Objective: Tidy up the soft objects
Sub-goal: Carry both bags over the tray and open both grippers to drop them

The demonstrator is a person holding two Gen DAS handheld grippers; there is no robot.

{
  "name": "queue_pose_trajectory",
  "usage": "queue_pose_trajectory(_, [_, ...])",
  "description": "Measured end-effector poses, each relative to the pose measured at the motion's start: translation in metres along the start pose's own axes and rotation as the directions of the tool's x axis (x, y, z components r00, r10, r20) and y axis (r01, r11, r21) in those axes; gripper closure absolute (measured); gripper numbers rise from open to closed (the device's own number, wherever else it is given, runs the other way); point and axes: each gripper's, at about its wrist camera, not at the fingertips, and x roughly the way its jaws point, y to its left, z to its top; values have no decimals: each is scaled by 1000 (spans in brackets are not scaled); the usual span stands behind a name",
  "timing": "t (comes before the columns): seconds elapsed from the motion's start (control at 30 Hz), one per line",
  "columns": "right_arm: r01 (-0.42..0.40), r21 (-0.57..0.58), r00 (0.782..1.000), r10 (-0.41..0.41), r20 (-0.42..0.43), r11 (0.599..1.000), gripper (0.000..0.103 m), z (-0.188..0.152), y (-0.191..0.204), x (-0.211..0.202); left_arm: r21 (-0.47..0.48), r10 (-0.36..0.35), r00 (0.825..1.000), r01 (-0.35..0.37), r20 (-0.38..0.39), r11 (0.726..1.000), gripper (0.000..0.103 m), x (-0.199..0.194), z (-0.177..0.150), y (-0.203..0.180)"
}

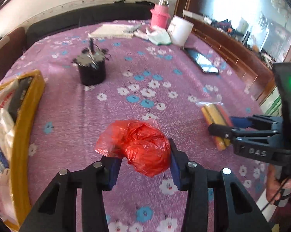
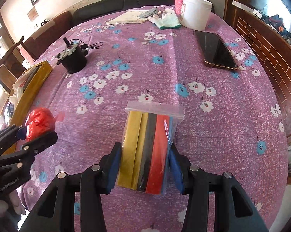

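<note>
**Both grippers closed in on soft items, nothing sorted yet**

The task looks to be at an early stage. The yellow-rimmed tray (image 2: 32, 89) at the table's left edge already holds some white packets, but whether they belong to this job cannot be told. The red plastic bag (image 1: 143, 147) lies on the purple floral tablecloth (image 1: 126, 100) just right of that tray, and the clear pouch of coloured strips (image 2: 148, 150) lies farther right of the tray, well apart from the bag. Both remain to be lifted and placed.

The left gripper (image 1: 145, 166) reaches forward low over the table, its fingers (image 1: 176, 166) set moderately wide around the bag's near end; the right pad touches the plastic, the left pad meets a loose fold. The right gripper (image 2: 144, 166) lies likewise level and forward, its fingers (image 2: 114, 166) bracketing the pouch's near half, pressed against or just beside its edges; a firm grip cannot be confirmed.
</note>
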Motion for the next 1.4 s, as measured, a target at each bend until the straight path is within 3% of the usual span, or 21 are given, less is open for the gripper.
queue_pose_trajectory(0.2, [-32,-55,999,34,33,998,52,7,38,-15,-79,4,996,4,94,997,60,-48,-4,33])
queue_pose_trajectory(0.5, [-128,-183,990,137,39,975,52,22,130,-20,-230,170,970,-127,176,965,59,-113,-22,123])
queue_pose_trajectory(0.77, [-203,-303,975,220,26,931,52,36,218,-20,-378,305,944,-237,131,895,59,-133,-53,210])
queue_pose_trajectory(1.0, [-251,-377,963,269,-6,892,52,40,276,-13,-466,342,936,-267,82,844,59,-136,-84,263])
queue_pose_trajectory(1.4, [-271,-411,962,256,-92,870,52,36,341,26,-475,345,938,-283,46,833,58,-116,-94,285])
